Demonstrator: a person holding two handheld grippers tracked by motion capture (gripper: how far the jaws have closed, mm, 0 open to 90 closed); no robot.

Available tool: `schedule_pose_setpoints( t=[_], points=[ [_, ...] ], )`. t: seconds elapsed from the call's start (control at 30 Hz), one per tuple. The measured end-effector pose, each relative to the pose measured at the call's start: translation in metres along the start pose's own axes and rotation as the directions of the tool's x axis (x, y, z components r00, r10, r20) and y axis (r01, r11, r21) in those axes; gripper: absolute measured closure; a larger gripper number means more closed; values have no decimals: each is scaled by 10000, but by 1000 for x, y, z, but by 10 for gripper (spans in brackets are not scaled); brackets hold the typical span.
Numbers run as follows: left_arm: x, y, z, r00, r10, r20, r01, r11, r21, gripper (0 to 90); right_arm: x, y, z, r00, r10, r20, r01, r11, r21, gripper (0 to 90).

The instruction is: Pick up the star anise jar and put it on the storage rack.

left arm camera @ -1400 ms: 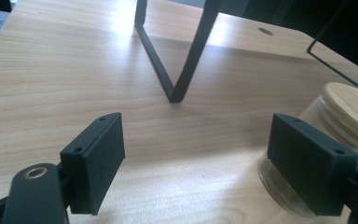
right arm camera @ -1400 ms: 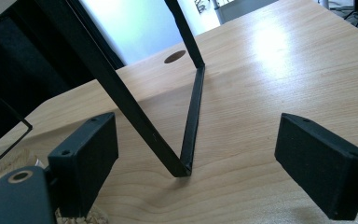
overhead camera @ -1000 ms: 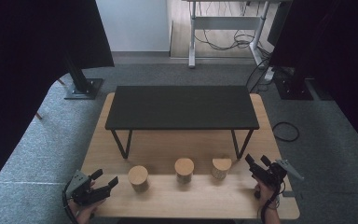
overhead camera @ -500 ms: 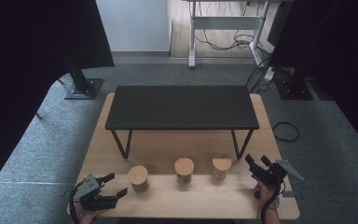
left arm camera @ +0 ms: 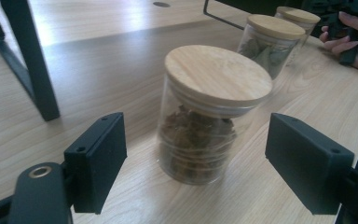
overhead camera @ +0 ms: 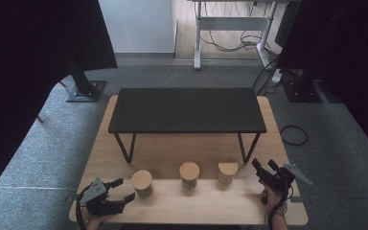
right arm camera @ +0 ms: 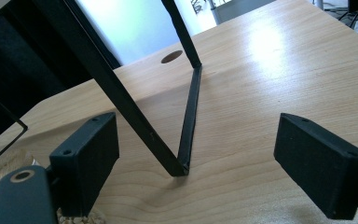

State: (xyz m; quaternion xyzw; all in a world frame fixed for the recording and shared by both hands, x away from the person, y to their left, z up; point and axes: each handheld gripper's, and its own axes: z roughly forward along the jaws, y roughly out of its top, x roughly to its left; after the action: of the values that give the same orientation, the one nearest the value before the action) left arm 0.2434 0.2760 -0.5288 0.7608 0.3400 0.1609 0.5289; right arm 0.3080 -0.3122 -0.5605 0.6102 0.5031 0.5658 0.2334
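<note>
Three glass jars with wooden lids stand in a row on the wooden table (overhead camera: 187,148): the left jar (overhead camera: 142,183), the middle jar (overhead camera: 189,174) and the right jar (overhead camera: 227,172). My left gripper (overhead camera: 122,189) lies level just left of the left jar. In the left gripper view this jar (left arm camera: 209,116), with brown contents, stands between the jaws of the left gripper (left arm camera: 203,161). The jaws have just been closing, with gaps still on both sides. My right gripper (overhead camera: 263,168) is open, right of the right jar, with nothing between its jaws.
A low black table (overhead camera: 187,110) stands on the wooden table behind the jars. One of its thin legs (right arm camera: 186,116) shows ahead of the right gripper (right arm camera: 209,163). The other hand (left arm camera: 349,32) shows beyond the far jars (left arm camera: 272,42).
My left gripper has slid right toward the left jar and its jaws have narrowed around it. The right gripper has kept still.
</note>
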Motion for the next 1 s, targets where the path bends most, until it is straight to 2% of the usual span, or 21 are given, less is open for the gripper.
schedule_pose_setpoints(
  t=[0.1, 0.43, 0.8, 1.0],
  points=[
    [-5, 1, 4, 9997, 206, 111, -207, 9997, 125, 198, 0, 0, 0, 10000, -12, 7, 12, 10000, -11, 134],
    [-14, 2, 19, 9982, 568, -202, -558, 9972, 491, 164, 0, 0, 0, 10000, -7, 9, 7, 10000, -25, 134],
    [-16, 3, 31, 9980, 582, -236, -566, 9963, 652, 164, 1, 0, 0, 10000, -27, 78, 28, 10000, -50, 135],
    [-18, 4, 42, 9966, 688, -448, -647, 9941, 872, 155, 1, 0, -1, 10000, -15, 94, 16, 10000, -69, 134]
  ],
)
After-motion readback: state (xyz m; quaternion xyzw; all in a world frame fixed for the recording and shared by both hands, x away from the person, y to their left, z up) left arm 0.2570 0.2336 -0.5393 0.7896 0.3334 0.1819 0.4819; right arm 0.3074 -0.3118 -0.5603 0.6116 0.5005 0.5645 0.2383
